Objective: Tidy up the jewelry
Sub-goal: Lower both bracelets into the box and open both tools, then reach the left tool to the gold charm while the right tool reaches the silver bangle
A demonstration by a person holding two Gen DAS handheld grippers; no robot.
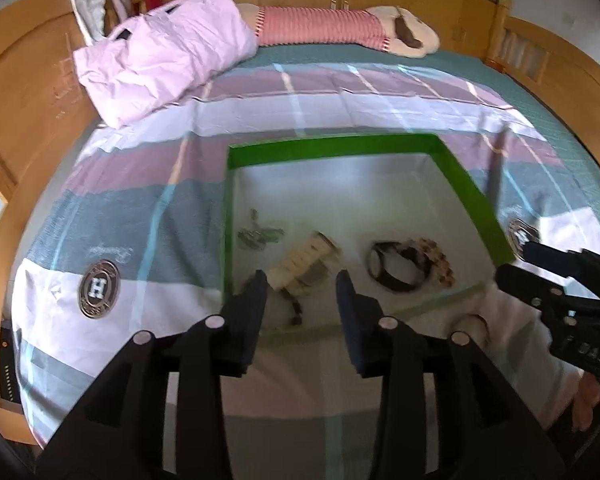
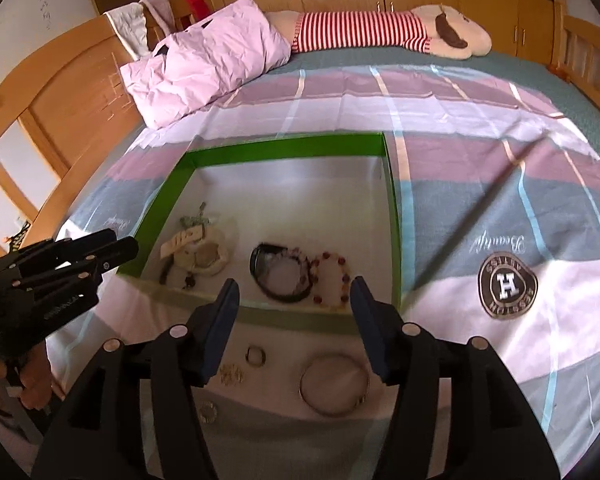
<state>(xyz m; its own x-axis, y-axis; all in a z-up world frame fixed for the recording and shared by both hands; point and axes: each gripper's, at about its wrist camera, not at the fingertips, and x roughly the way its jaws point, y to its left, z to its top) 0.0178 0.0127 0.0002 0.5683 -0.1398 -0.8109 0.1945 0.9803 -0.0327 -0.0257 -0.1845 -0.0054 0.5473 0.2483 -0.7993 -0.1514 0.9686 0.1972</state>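
Nearest us on the bedsheet point(image 2: 460, 184), loose pieces lie short of the tray: silver bangle point(image 2: 334, 385), small ring point(image 2: 255, 355), a gold chain bit point(image 2: 231, 373), and another ring point(image 2: 208, 412) closest in. Right gripper point(image 2: 296, 300) hovers above them, jaws spread wide, nothing held. Left gripper point(image 1: 302, 290) sits at the tray's near edge, also wide open and empty.

Our read on the step: pick the bangle next. Come straight down, one finger inside the hoop, one outside, pinch the band, lift clear of the lip, then release inside.

Further on, green tray point(image 2: 284, 145) already holds a black watch point(image 2: 280, 276), beaded bracelet point(image 2: 331, 280), a cream watch point(image 2: 198, 256) and a greenish piece point(image 2: 196, 220) we can't identify.

Sheet badge point(image 2: 507, 283) shows a big "H"; ring lettering is too blurred. Script beside it reads "Beauty", upside down. Beyond: pink quilt point(image 2: 208, 60), striped plush point(image 2: 364, 34).
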